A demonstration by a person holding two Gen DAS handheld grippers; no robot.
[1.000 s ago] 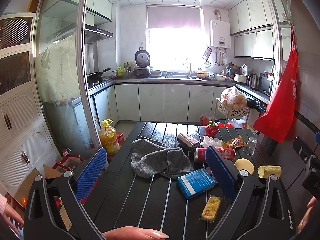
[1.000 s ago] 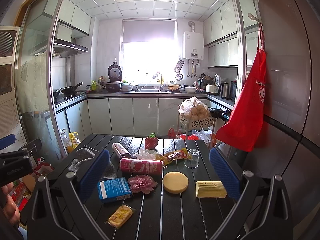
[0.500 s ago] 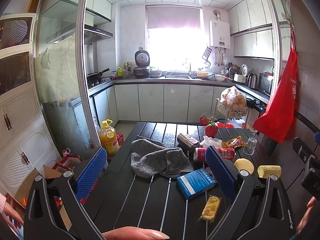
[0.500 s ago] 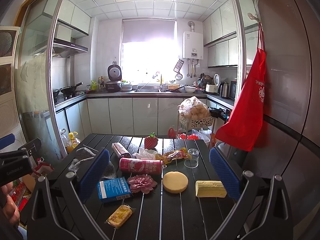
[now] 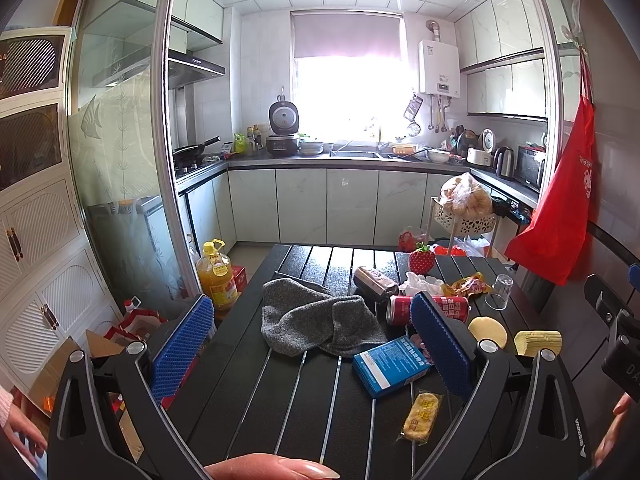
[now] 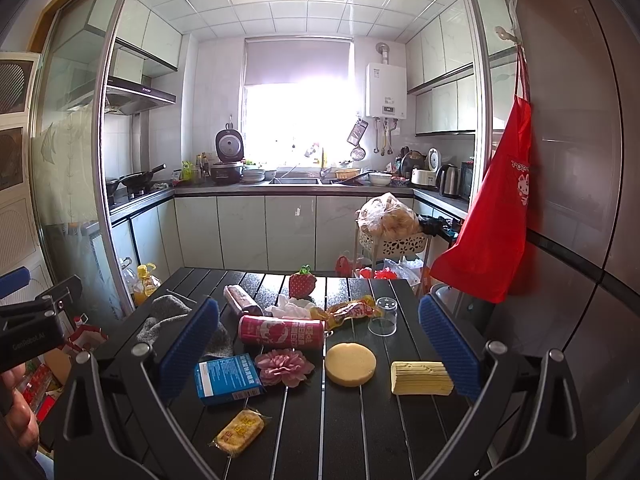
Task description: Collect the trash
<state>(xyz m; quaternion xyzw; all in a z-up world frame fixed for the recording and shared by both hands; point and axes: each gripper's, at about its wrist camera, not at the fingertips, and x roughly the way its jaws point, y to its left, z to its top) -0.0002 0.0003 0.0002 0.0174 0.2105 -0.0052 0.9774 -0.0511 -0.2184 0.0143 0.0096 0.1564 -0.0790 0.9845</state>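
Trash lies on the black slatted table: a red can on its side, a blue box, a yellow snack packet, crumpled white tissue, an orange wrapper and a dark can. My right gripper hovers open over the near edge, nothing between its blue pads. My left gripper is also open and empty, above the grey cloth. The left wrist view shows the blue box and snack packet near its right finger, which hides part of the red can.
Also on the table are a pink flower, a round yellow sponge, a yellow stack, an upturned glass and a strawberry toy. An oil bottle and boxes stand on the floor left. A red apron hangs right.
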